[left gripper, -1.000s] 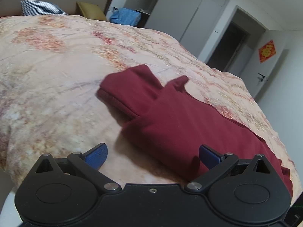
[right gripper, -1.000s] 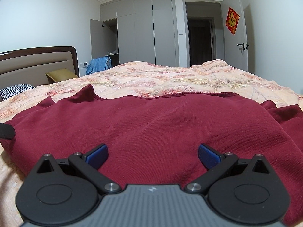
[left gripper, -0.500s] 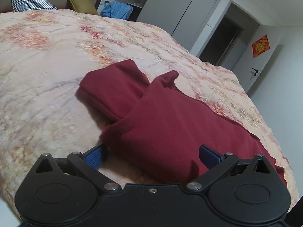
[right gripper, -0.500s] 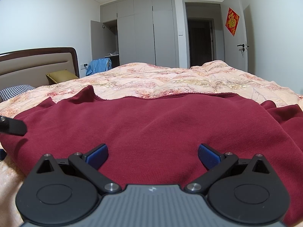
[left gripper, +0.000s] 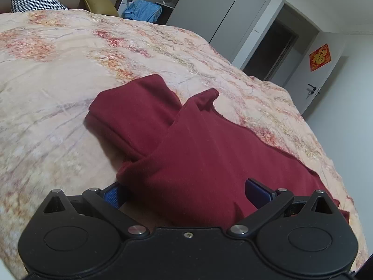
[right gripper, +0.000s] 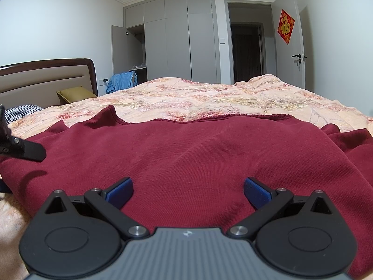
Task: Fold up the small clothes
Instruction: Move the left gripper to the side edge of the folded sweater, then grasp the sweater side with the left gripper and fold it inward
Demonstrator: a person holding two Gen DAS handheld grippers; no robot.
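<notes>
Bedroom, white walls; grey wardrobe [right gripper: 177,37] across the upper centre of the right wrist view, one door open, dark doorway [right gripper: 248,52] right of it, red paper square [right gripper: 285,26] on the open door at upper right. Bed [left gripper: 46,70] with peach floral quilt fills most of both views; headboard [right gripper: 44,79], yellow cushion [right gripper: 73,94], checked pillow [right gripper: 19,113] at mid left, blue cloth [right gripper: 121,81] beyond them.

Dark red sweatshirt [left gripper: 209,154] lies flat on the quilt, centre to lower right of the left wrist view. Long axis runs lower right to upper left in that view; sleeve [left gripper: 135,114] folded over at the upper-left end.

Left gripper [left gripper: 184,192] fingers wide apart, straddling the near sweatshirt edge, left finger partly under the fabric. Right gripper [right gripper: 188,191] fingers wide apart, over the sweatshirt, gripping nothing.
</notes>
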